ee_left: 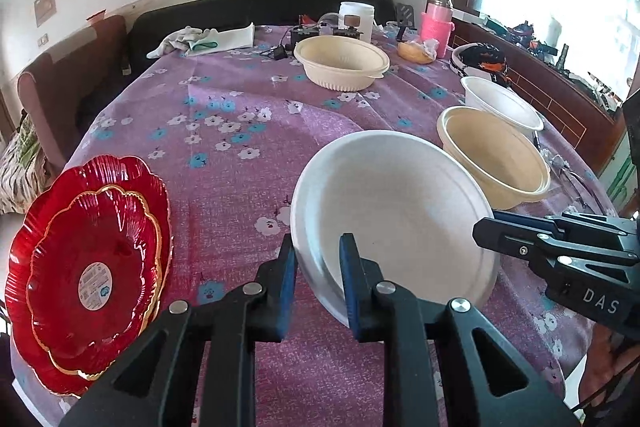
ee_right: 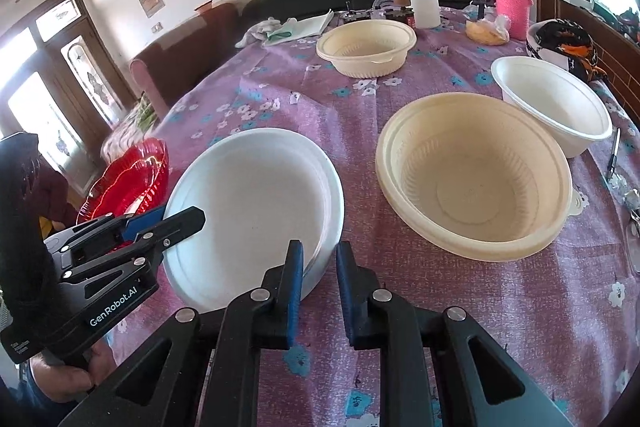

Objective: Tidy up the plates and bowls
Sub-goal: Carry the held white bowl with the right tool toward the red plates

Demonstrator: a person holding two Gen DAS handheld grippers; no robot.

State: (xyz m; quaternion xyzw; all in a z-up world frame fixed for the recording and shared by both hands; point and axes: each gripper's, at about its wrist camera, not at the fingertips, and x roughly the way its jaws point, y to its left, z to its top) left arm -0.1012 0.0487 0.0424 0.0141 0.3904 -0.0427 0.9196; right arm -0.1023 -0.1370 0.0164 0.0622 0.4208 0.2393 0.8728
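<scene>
White plate (ee_left: 394,203) sits near the desk's front edge, tilted, one side lifted. Both grippers clamp its rim: left gripper (ee_left: 318,281) on the near-left rim, jaws narrow with the rim between the blue pads; right gripper (ee_right: 318,281) on the near-right rim, jaws narrow, pads on the rim. In the right wrist view the rim looks doubled, maybe a stack of plates, can't tell.

Just right of the plate: cream bowl (ee_right: 474,179), upright, looks like two nested. Behind it, touching or nearly so, a white bowl (ee_right: 554,103) by the desk's right edge. Another cream bowl (ee_left: 342,63) well apart, toward the far edge. Red plates (ee_left: 90,267), a smaller one on a larger, at the front-left corner, overhanging the edge.

Desk (ee_left: 224,99) carries a purple floral cloth. Far edge: white jar (ee_right: 418,3), pink-sleeved bottle (ee_left: 436,23), white cloth (ee_left: 204,39).
</scene>
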